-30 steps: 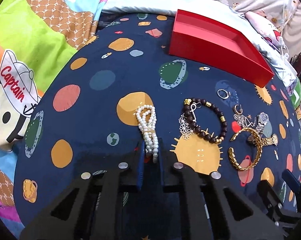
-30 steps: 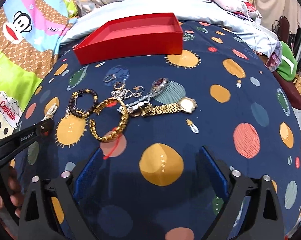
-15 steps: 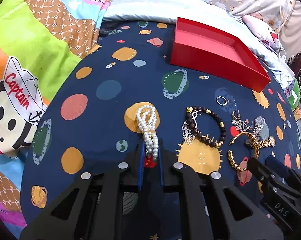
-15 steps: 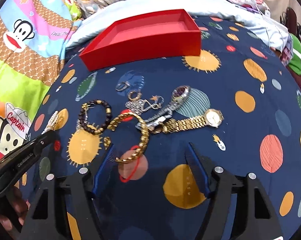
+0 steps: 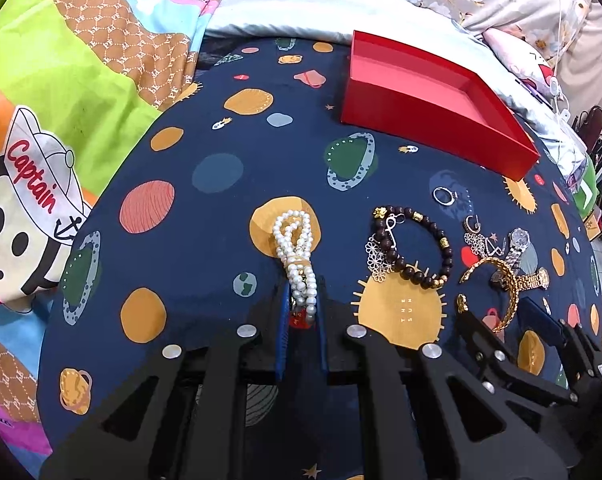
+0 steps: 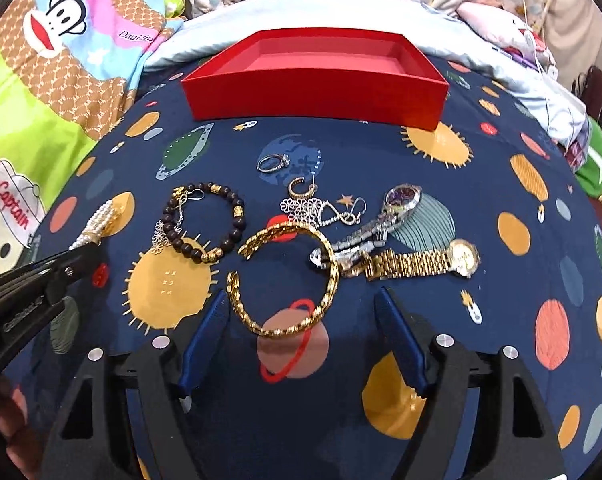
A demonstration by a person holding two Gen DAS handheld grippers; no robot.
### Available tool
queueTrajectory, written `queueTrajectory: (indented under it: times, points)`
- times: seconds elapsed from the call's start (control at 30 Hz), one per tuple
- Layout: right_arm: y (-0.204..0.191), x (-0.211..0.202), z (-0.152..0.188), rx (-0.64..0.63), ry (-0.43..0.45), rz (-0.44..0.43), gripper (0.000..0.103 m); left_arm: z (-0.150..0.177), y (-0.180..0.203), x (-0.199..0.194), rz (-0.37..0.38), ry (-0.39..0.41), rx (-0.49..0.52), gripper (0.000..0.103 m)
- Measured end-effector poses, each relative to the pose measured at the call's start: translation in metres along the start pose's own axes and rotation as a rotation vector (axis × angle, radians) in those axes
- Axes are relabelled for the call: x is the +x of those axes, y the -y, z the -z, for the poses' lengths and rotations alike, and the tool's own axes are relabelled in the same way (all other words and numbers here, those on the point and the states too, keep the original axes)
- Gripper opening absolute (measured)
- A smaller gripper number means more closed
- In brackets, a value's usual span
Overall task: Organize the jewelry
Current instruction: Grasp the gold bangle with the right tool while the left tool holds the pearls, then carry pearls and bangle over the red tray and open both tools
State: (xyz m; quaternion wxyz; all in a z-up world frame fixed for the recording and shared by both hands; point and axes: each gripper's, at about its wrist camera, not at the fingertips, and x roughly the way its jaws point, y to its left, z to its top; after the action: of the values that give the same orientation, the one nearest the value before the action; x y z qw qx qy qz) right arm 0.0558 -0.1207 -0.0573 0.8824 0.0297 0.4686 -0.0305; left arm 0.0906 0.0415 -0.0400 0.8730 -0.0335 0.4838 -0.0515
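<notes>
Two grippers working, red box (image 6: 317,92) as landmark, empty as far as I can see. My left gripper (image 5: 301,312) is pinched nearly closed on the near end of the pearl strand (image 5: 295,252), which lies on the space-print sheet (image 5: 205,208) well in front of the box and off its left corner. My right gripper (image 6: 301,332) sits low over the gold chain bangle (image 6: 285,280), which is in front of the box, nearer me; jaws wide and opening a touch, the bangle's near arc between the pads (image 6: 205,332) but no contact that I can see.

Other pieces, all loose in front of the box: dark bead bracelet (image 6: 205,224), ring (image 6: 273,162), silver watch (image 6: 397,204), gold watch (image 6: 425,262), small charm pieces, too tangled to sort.

Step, I'd say: pickup phase, pearls gripped, bangle being lined up.

Next: lower right a bit, close across the bangle's band, not its open gap, then carry both to the box. Risk: the bangle touches the watch straps, could drag them.
</notes>
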Motion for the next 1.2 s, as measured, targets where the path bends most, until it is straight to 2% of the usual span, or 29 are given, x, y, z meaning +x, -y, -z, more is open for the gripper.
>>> queueTrajectory:
  times: [0.13, 0.27, 0.4, 0.63, 1.0, 1.2]
  points:
    - [-0.005, 0.003, -0.001, -0.033, 0.016, 0.017, 0.072, 0.001, -0.001, 0.001, 0.000, -0.004, -0.002, 0.011]
    - [-0.004, 0.001, -0.002, -0.031, 0.032, -0.001, 0.054, 0.001, -0.001, 0.001, 0.003, -0.003, 0.000, 0.011]
    - [-0.001, 0.000, -0.002, -0.018, 0.030, -0.028, 0.053, 0.001, 0.000, 0.001, 0.007, -0.003, -0.001, 0.011]
    - [0.010, -0.012, 0.001, 0.049, 0.018, -0.126, 0.053, 0.002, 0.003, -0.004, 0.010, 0.007, 0.002, 0.011]
    - [0.020, -0.050, -0.005, 0.066, 0.080, -0.166, 0.053, -0.003, 0.014, -0.022, 0.038, 0.038, 0.027, 0.011]
    - [0.036, -0.061, -0.023, 0.078, 0.112, -0.188, 0.053, -0.021, 0.025, -0.034, 0.075, 0.068, 0.052, 0.011]
